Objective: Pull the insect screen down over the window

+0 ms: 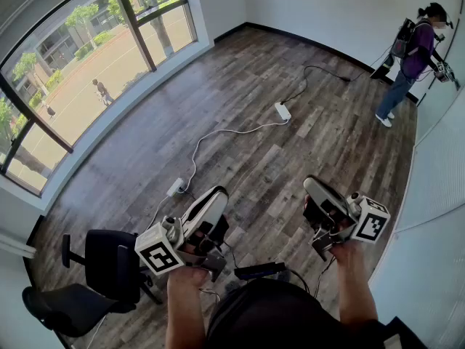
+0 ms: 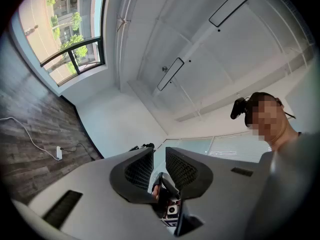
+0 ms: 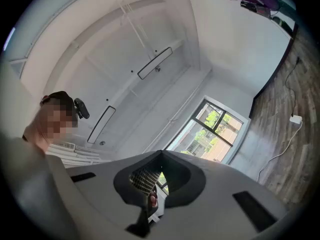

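Insect screen: cannot be made out in any view.
Window: dark-framed, in the far wall at the upper left of the head view, cut off by the picture's left edge; trees and paved ground show outside. It is well apart from both tools, across the floor.
Left tool: jaws apart by a narrow gap, pads clamped on nothing; a small dark part low in the gap is hard to make out.
Right tool: jaw tips together, nothing held; a sliver of the window shows through the opening below the tips.
Markings: a black-and-white square pattern on each tool's cube.
Floor: dark wood planks.
Cable: white, trailing across the floor to a power strip.
Office chair: black, at the lower left, partly cut off.
Other person: standing by the far right wall in a purple top, carrying a backpack; what the hands hold is too small to tell.
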Motion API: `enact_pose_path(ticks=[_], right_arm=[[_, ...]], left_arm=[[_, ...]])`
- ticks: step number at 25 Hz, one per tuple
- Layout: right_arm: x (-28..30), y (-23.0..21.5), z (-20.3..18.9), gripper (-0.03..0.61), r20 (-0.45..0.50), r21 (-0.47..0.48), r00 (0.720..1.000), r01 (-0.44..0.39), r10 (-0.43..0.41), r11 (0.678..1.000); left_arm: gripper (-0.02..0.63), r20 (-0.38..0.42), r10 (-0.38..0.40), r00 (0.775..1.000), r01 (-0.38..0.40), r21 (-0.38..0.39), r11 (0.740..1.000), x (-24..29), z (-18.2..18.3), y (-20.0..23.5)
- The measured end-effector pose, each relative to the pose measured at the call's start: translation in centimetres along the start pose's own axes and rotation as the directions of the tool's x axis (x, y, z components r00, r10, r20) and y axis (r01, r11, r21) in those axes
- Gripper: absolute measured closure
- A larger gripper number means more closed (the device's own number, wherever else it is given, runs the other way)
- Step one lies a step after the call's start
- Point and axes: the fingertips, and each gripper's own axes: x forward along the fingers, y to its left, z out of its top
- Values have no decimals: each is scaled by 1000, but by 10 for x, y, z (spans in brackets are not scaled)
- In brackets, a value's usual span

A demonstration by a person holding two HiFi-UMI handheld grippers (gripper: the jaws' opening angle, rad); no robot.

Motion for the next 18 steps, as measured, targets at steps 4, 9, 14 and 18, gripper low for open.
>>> enact_pose_path(ticks=[4, 9, 14, 18], right_arm=[[-7, -1, 6, 571, -1, -8, 1000, -8, 8, 1000], [-24, -11, 16, 571, 0, 4, 1000, 5, -5, 1000], [-46, -21, 23, 572, 0, 7, 1000, 23, -23, 1000], [-64, -29, 29, 571, -11, -5, 999, 34, -34, 999]], left_arm=[[545, -7, -10, 1000, 10, 7, 1000, 12, -7, -4], [545, -22, 4, 1000, -4, -7, 1000, 30, -23, -1], [545, -44, 18, 999, -19, -11, 1000, 46, -42, 3], [545, -62, 40, 997, -40, 4, 999, 59, -56, 9]])
